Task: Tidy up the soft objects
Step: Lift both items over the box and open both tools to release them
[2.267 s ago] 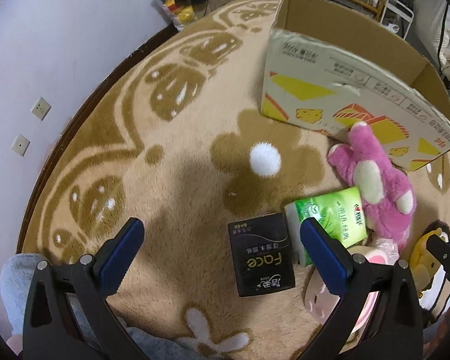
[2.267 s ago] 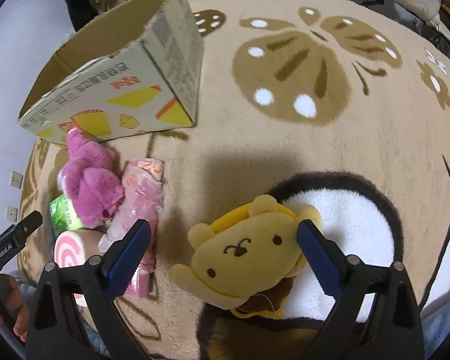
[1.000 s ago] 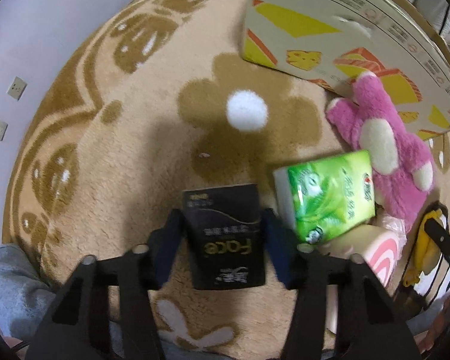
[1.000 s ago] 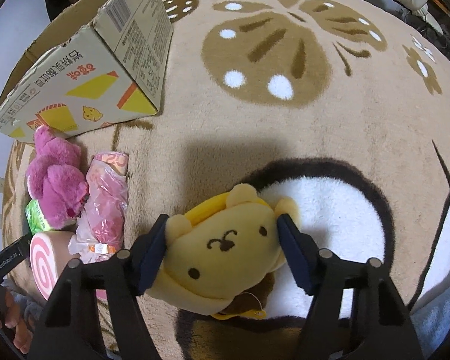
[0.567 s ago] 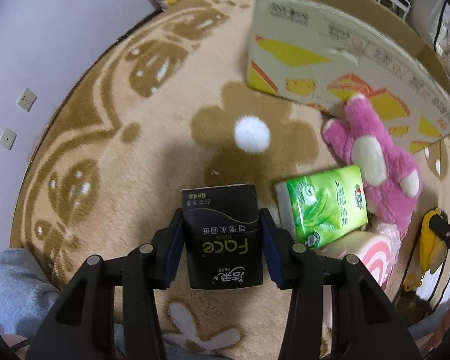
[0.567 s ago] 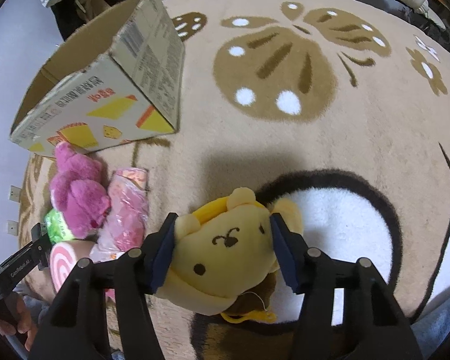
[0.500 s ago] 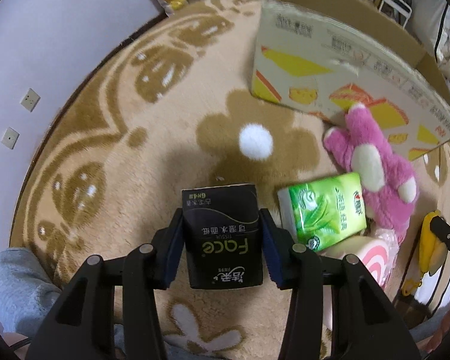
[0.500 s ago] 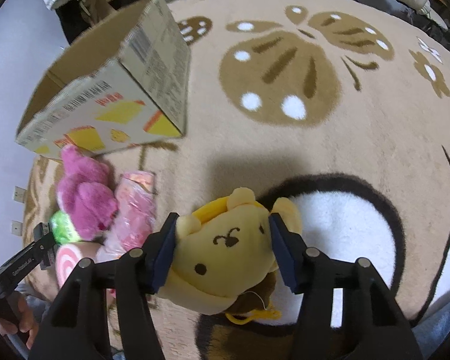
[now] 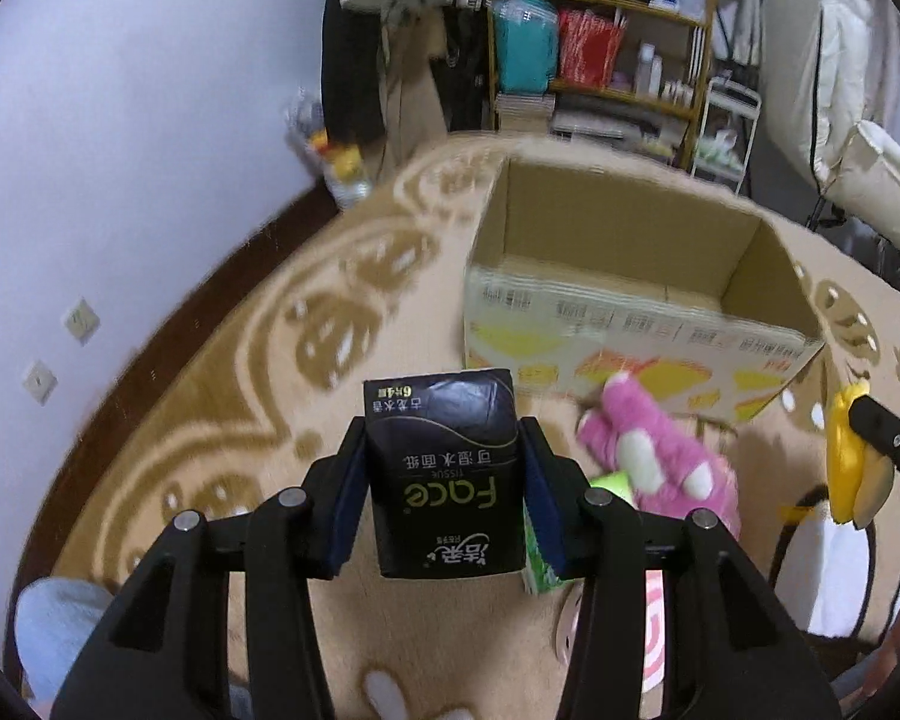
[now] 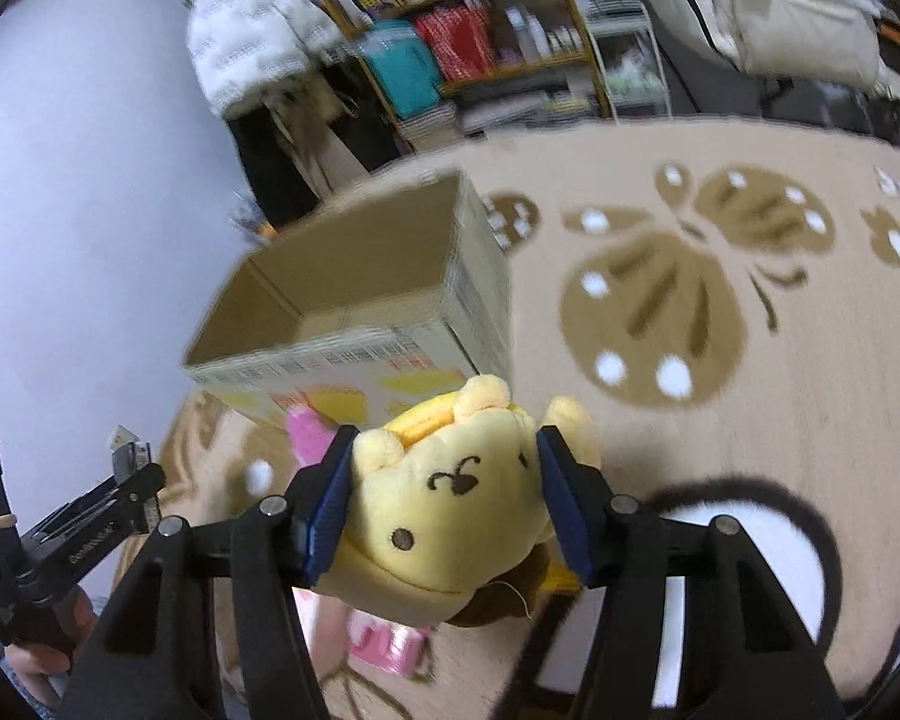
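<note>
My left gripper [image 9: 444, 486] is shut on a black tissue pack [image 9: 447, 480] and holds it above the rug, short of the open cardboard box [image 9: 630, 324]. My right gripper [image 10: 444, 510] is shut on a yellow dog plush [image 10: 450, 516], lifted off the rug, with the box [image 10: 354, 330] ahead and to the left. The yellow plush also shows at the right edge of the left wrist view [image 9: 846, 456]. A pink bear plush [image 9: 660, 462] lies in front of the box. A green tissue pack [image 9: 537, 558] is mostly hidden behind my left finger.
A pink swirl roll cushion [image 9: 648, 630] and a pink wrapped pack [image 10: 384, 636] lie on the beige patterned rug [image 9: 270, 396]. A shelf full of goods [image 9: 600, 54] stands beyond the box. A white wall [image 9: 120, 120] runs along the left.
Both grippers have risen off the rug with their loads and tilted up toward the box. The room behind the box has come into view.
</note>
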{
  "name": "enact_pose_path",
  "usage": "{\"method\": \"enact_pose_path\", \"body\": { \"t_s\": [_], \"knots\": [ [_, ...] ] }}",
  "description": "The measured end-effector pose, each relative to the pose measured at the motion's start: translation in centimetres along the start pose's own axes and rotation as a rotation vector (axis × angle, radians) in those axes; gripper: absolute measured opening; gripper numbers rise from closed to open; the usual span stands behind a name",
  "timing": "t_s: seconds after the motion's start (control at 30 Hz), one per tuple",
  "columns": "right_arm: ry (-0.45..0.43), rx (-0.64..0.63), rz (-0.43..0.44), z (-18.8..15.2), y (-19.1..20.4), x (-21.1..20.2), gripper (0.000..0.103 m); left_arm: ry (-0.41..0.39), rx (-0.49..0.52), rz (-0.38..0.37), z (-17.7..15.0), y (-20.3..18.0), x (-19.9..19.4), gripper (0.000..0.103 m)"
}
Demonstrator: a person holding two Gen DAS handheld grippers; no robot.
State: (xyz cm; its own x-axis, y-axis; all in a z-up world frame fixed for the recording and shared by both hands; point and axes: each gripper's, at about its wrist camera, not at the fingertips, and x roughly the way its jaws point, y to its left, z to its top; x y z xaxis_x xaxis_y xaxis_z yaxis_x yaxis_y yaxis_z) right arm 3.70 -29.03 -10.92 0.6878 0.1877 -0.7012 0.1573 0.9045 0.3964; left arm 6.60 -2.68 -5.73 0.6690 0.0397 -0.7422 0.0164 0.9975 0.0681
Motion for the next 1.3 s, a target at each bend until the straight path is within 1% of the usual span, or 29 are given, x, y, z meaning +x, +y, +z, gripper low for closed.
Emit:
{"method": "enact_pose_path", "body": {
  "t_s": [0.07, 0.13, 0.2, 0.33, 0.5, 0.6, 0.73, 0.87, 1.0, 1.1, 1.3],
  "knots": [
    [-0.049, -0.017, 0.027, 0.5, 0.6, -0.8, 0.062, -0.047, 0.012, 0.002, 0.5, -0.4, -0.9, 0.046],
    [-0.094, -0.033, 0.061, 0.9, 1.2, -1.3, 0.062, -0.1, 0.044, 0.015, 1.1, -0.9, -1.6, 0.046],
    [-0.131, -0.057, 0.076, 1.3, 1.9, -1.7, 0.062, -0.14, 0.075, 0.025, 1.7, -1.4, -1.9, 0.046],
    [-0.173, -0.089, 0.097, 2.0, 2.8, -2.0, 0.062, -0.181, 0.098, 0.019, 3.0, -2.2, -2.4, 0.046],
    [-0.204, -0.124, 0.116, 3.1, 3.8, -1.8, 0.063, -0.218, 0.122, 0.032, 4.8, -2.6, -2.3, 0.046],
    [-0.217, -0.159, 0.116, 3.8, 4.6, -1.6, 0.063, -0.231, 0.117, 0.036, 6.1, -2.6, -2.0, 0.046],
    [-0.226, -0.194, 0.125, 4.6, 5.3, -1.0, 0.063, -0.255, 0.117, 0.022, 7.7, -2.5, -1.6, 0.046],
    [-0.229, -0.241, 0.121, 5.6, 6.2, -0.5, 0.064, -0.26, 0.098, 0.012, 9.2, -2.2, -1.2, 0.046],
    [-0.243, -0.279, 0.128, 6.6, 7.3, -0.4, 0.064, -0.271, 0.1, 0.014, 10.3, -2.3, -1.0, 0.046],
    [-0.262, -0.316, 0.125, 7.7, 8.3, -0.4, 0.065, -0.268, 0.098, 0.01, 11.1, -2.4, -0.5, 0.046],
    [-0.291, -0.395, 0.101, 9.8, 9.8, 0.0, 0.066, -0.243, 0.102, -0.034, 12.1, -3.0, 1.1, 0.046]
  ]
}}
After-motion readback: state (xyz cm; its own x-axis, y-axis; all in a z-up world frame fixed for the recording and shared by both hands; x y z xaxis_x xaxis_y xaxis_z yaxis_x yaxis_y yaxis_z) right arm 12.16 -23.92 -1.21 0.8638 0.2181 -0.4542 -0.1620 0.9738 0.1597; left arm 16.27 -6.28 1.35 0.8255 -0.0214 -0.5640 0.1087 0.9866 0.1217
